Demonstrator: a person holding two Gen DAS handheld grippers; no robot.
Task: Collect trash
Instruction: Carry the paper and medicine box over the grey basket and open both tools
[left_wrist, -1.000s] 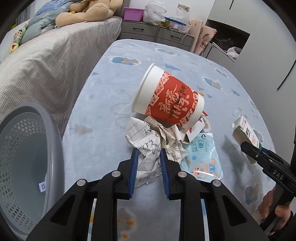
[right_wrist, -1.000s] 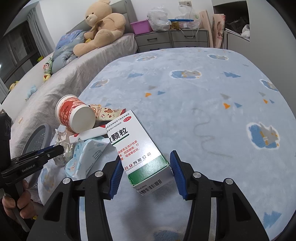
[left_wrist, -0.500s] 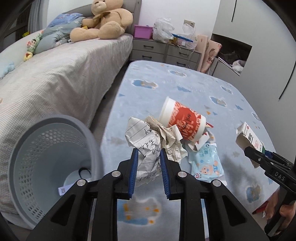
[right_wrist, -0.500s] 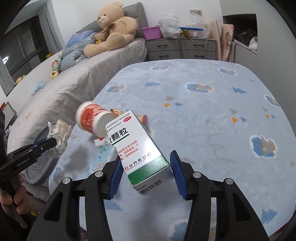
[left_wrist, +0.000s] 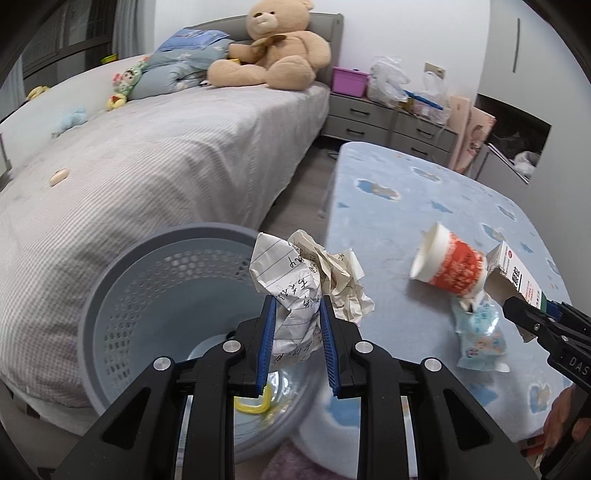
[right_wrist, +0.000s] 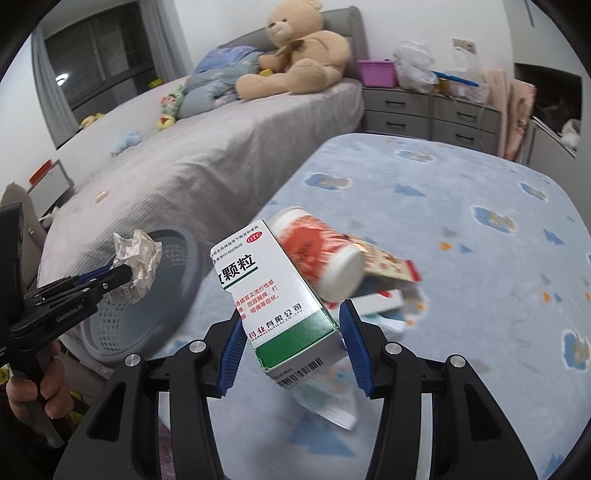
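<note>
One grey mesh basket at near left, beside the bed; one yellow clip seen in its bottom. One wad of crumpled lined paper clamped between the blue pads of the left gripper, held above the basket's right rim. One red-and-white paper cup lying on its side on the blue patterned mat, mouth to the left; just near it, one pale blue wipes packet flat on the mat. One white-and-green medicine box pinched in the right gripper, tilted, lifted off the mat. Two grippers, both closed on loads.

Only from the right wrist: a red-edged snack wrapper behind the cup, a flat white carton under it, and the person's left hand on the handle. Only from the left wrist: the basket's inside.

Far off: one teddy bear on the bed, grey drawers topped with plastic bags. Box hides much of the cup in the right view.
</note>
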